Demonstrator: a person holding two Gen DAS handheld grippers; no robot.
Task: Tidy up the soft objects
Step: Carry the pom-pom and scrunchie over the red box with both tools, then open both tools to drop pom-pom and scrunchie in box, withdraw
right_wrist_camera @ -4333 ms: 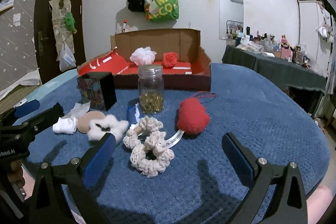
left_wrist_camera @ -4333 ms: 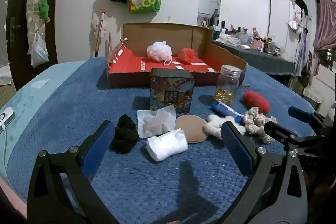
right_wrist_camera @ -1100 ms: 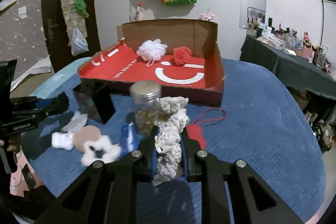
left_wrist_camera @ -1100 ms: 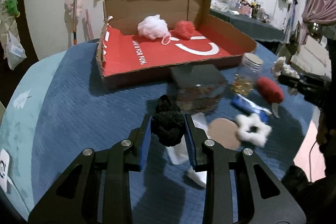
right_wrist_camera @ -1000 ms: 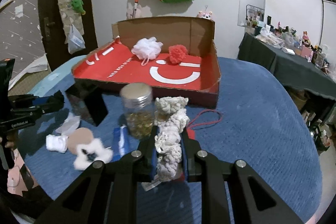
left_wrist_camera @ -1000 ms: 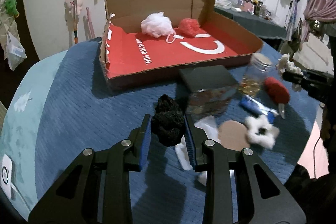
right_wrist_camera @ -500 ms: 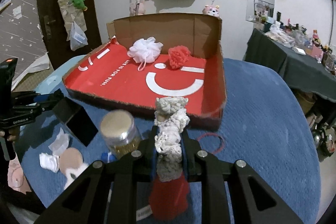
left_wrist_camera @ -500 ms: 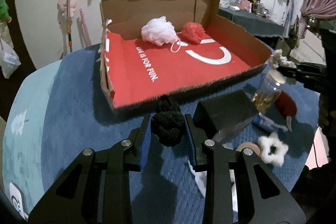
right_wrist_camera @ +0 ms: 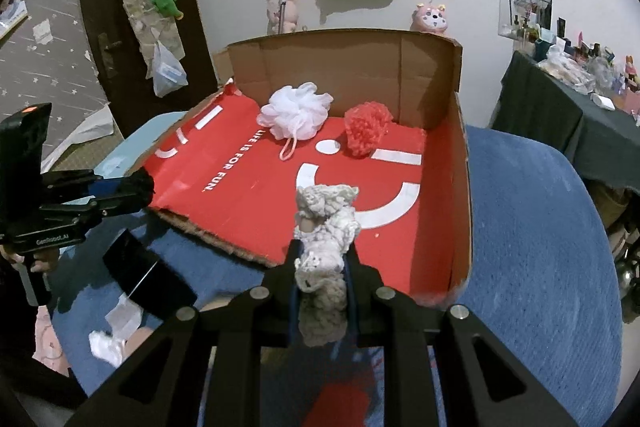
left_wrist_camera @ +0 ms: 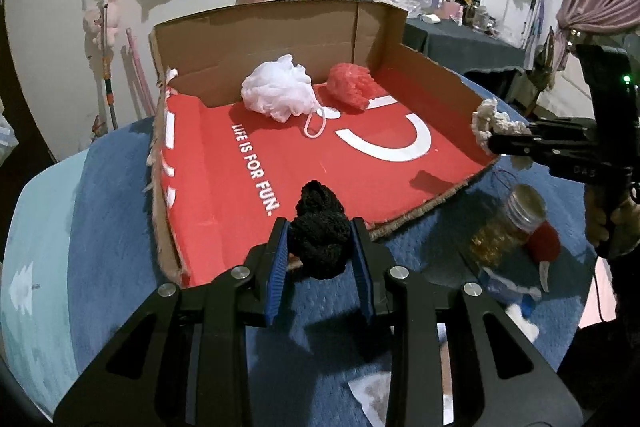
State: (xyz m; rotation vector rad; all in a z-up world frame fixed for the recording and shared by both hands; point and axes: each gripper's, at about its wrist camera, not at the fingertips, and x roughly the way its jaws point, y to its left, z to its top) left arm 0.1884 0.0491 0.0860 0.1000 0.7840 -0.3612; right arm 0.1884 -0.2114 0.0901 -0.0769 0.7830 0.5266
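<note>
My left gripper [left_wrist_camera: 320, 241] is shut on a black knitted scrunchie [left_wrist_camera: 318, 233], held above the front edge of the open cardboard box with a red lining [left_wrist_camera: 280, 163]. My right gripper [right_wrist_camera: 322, 257] is shut on a cream crocheted scrunchie [right_wrist_camera: 326, 223], which hangs over the box's near right part [right_wrist_camera: 400, 227]. Inside the box at the back lie a white mesh bath pouf [left_wrist_camera: 278, 93] [right_wrist_camera: 296, 111] and a red pouf [left_wrist_camera: 352, 85] [right_wrist_camera: 366, 127]. Each gripper shows in the other view: the right gripper [left_wrist_camera: 494, 143] and the left gripper [right_wrist_camera: 140, 187].
On the blue cloth [right_wrist_camera: 540, 227] in front of the box stand a glass jar with gold bits [left_wrist_camera: 508, 227], a red fuzzy item [left_wrist_camera: 542, 243], a dark tin [right_wrist_camera: 148, 275], white tissue [right_wrist_camera: 124, 315] and a white sock [right_wrist_camera: 106, 345]. A cluttered side table [right_wrist_camera: 560, 99] stands right.
Both grippers have moved forward toward the box with their scrunchies held. The box now fills both views, and the jar, tin and loose items have slid to the frames' lower edges.
</note>
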